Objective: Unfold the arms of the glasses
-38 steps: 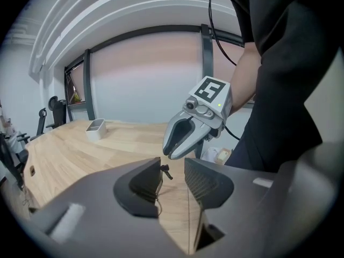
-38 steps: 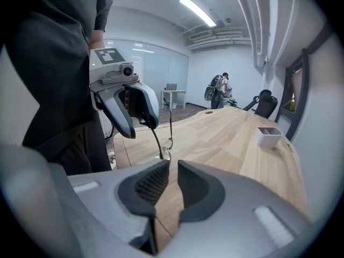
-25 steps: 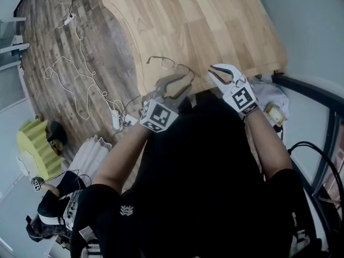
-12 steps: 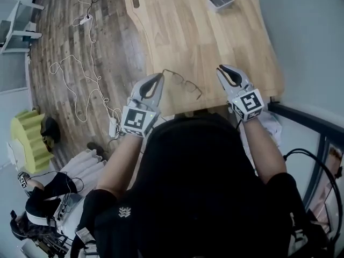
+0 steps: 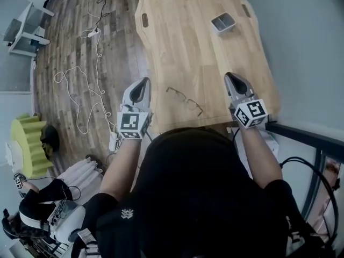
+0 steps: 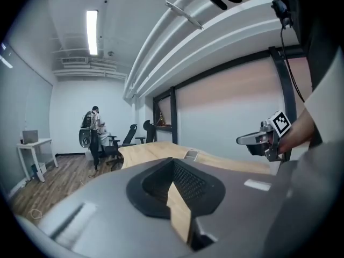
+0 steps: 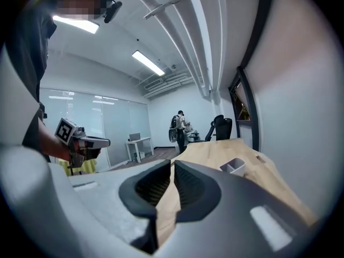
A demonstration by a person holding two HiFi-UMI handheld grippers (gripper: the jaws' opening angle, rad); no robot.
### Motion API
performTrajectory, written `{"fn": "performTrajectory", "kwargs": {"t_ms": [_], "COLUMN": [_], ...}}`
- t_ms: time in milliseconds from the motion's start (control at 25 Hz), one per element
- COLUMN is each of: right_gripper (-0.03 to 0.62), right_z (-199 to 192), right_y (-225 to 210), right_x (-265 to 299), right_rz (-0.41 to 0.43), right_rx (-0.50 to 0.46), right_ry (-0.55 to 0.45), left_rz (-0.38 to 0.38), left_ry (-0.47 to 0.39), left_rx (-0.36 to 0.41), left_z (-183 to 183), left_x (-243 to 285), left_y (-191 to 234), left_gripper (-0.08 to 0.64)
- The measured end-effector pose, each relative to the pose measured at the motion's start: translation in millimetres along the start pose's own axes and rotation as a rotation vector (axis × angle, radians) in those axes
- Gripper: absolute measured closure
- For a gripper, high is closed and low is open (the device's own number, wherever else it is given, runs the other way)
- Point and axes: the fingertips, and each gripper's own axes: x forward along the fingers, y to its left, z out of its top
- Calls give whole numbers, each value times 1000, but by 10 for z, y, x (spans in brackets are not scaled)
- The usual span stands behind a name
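The glasses lie on the table near its 6 o'clock edge, arms seemingly unfolded, so the task looks done; the left gripper at their 9 o'clock and the right gripper at 3 o'clock are both closed and empty.

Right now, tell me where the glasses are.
In the head view, the glasses lie on the table close to its near edge, between the left gripper and the right gripper, touching neither.
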Motion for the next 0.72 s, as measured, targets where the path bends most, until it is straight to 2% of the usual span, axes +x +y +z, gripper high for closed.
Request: {"fn": "performTrajectory", "kwargs": {"t_ms": [80,280,440,720], "right_gripper": [569,578,581,591], "right_z": [42,39,58,65], "right_y": [-48,-32,-65,-37], "right_x": [37,124,175,280], "right_rz": [-12,-4,-13,-10], "right_rx": [14,-13,7,-44], "right_ry": [-20,10,17,36], "left_rz": [-3,15,17,-2], "left_ry": [-8,-15,-8,-11], "left_rx": [28,27,46,54], "left_z": [23,35,31,73], "left_x": [15,-2,69,188], "left_y": [15,149,155,190], "left_gripper": [554,554,554,554]}}
